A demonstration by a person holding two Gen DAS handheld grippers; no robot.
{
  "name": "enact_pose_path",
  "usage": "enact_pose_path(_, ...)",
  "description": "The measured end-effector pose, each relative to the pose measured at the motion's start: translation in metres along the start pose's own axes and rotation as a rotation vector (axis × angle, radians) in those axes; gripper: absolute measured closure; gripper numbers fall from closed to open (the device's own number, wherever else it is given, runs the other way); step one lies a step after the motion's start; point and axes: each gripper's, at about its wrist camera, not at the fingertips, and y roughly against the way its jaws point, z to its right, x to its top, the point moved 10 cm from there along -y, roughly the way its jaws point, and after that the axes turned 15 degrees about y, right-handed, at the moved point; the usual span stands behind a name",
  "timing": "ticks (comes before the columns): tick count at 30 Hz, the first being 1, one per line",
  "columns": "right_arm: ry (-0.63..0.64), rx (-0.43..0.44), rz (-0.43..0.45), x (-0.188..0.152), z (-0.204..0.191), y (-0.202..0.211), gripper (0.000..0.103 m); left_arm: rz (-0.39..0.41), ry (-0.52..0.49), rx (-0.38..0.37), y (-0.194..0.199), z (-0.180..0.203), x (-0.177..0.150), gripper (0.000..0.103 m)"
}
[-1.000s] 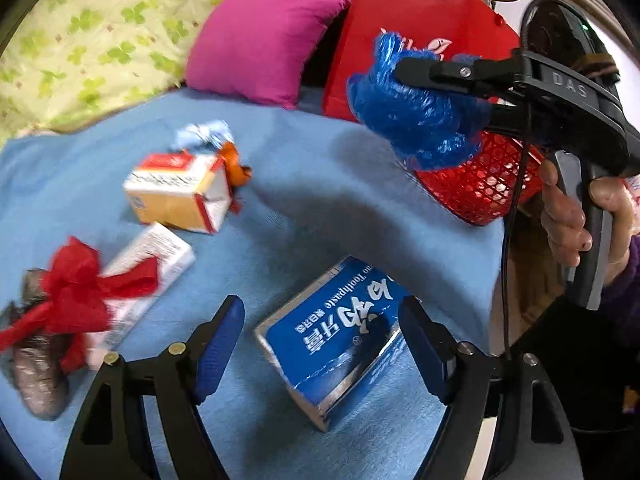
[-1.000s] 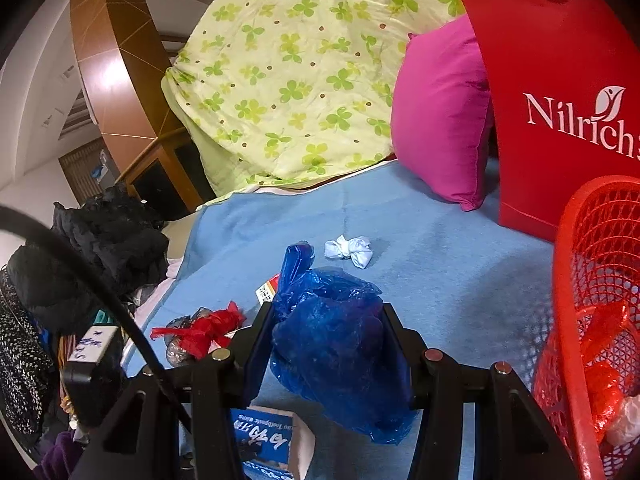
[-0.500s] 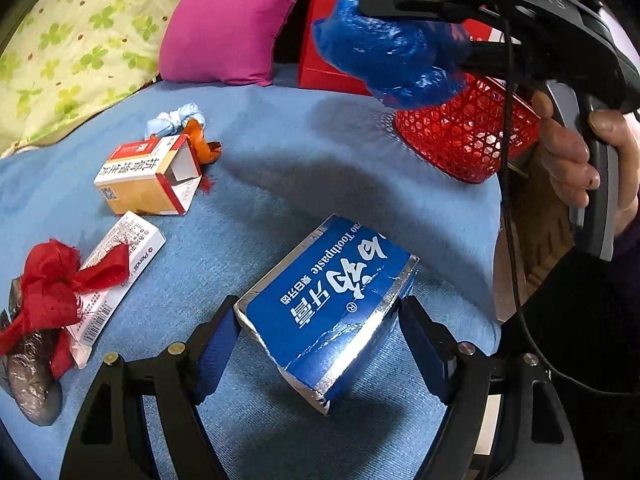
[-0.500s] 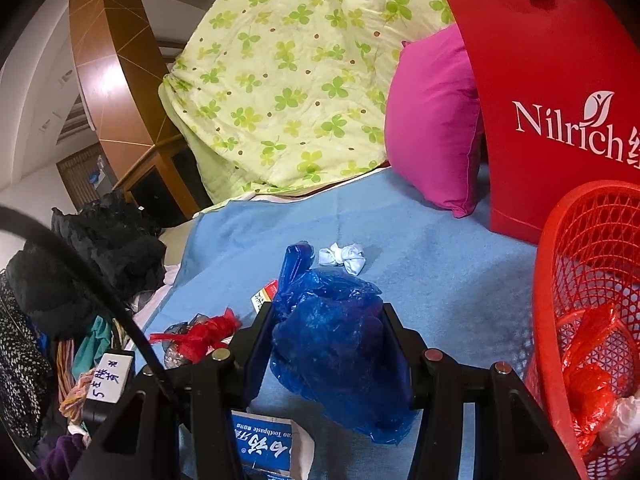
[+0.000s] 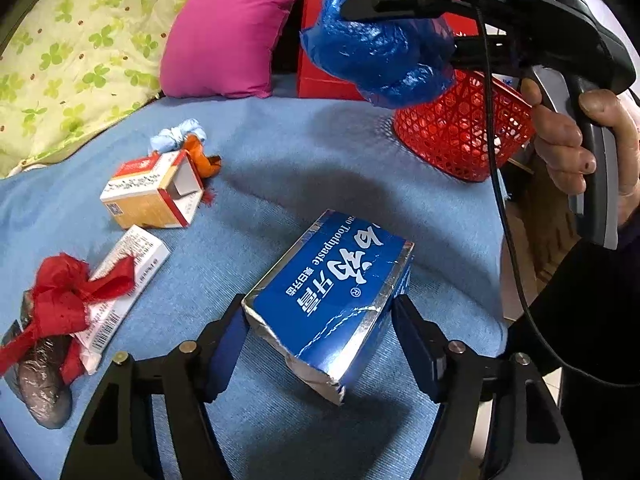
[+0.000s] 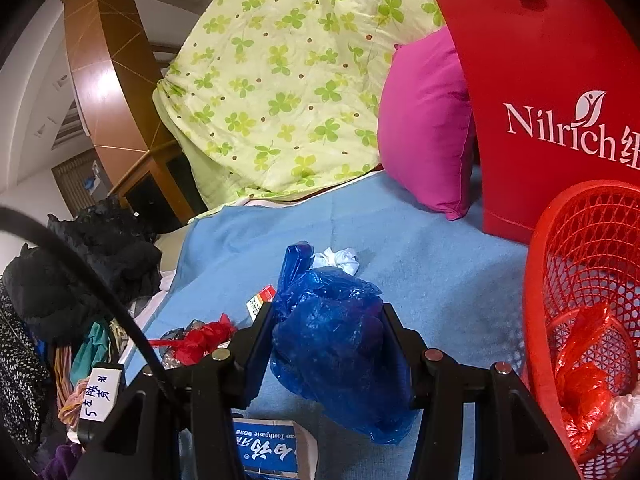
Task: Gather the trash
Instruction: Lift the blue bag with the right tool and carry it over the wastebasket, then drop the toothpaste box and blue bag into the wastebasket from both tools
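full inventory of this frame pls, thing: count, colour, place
toothpaste box: 1, blue, between left claw's closing fingers
plastic bag: 1, blue, gripped in right claw
basket: 1, red mesh, right, holds red plastic
orange box: 1, open, on blue blanket
white box: 1, under red ribbon
cushion: 1, pink, back
paper bag: 1, red, behind basket
left claw: closing
right claw: shut on bag
hand: 1, on right handle

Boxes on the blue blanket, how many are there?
3: the blue toothpaste box between the left tongs, an open orange box farther left, and a flat white box under the red ribbon.
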Motion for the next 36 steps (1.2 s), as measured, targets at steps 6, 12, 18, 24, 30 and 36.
enact_pose_path(6,-0.004,-0.011,0.044,0.006,0.003,0.013,0.049,0.072,0.063,0.000,0.015,-0.008,0.017,0.036)
enact_pose_path(12,-0.018,-0.029,0.138,0.020,0.010,0.042,0.049,0.154,0.088,0.011,0.033,-0.005,0.033,0.036)
enact_pose_path(18,-0.060,-0.065,0.287,0.037,0.028,0.094,0.049,0.282,0.131,-0.037,0.068,0.020,0.051,0.036)
enact_pose_path(24,-0.120,-0.160,0.396,0.038,0.067,0.152,0.049,0.365,0.198,-0.126,0.095,0.065,0.089,0.036)
enact_pose_path(30,-0.254,-0.227,0.441,0.016,0.121,0.193,0.049,0.411,0.133,-0.101,0.096,0.128,0.137,0.036)
enact_pose_path(36,-0.360,-0.269,0.455,-0.001,0.167,0.219,0.047,0.368,0.104,-0.071,0.056,0.185,0.169,0.035)
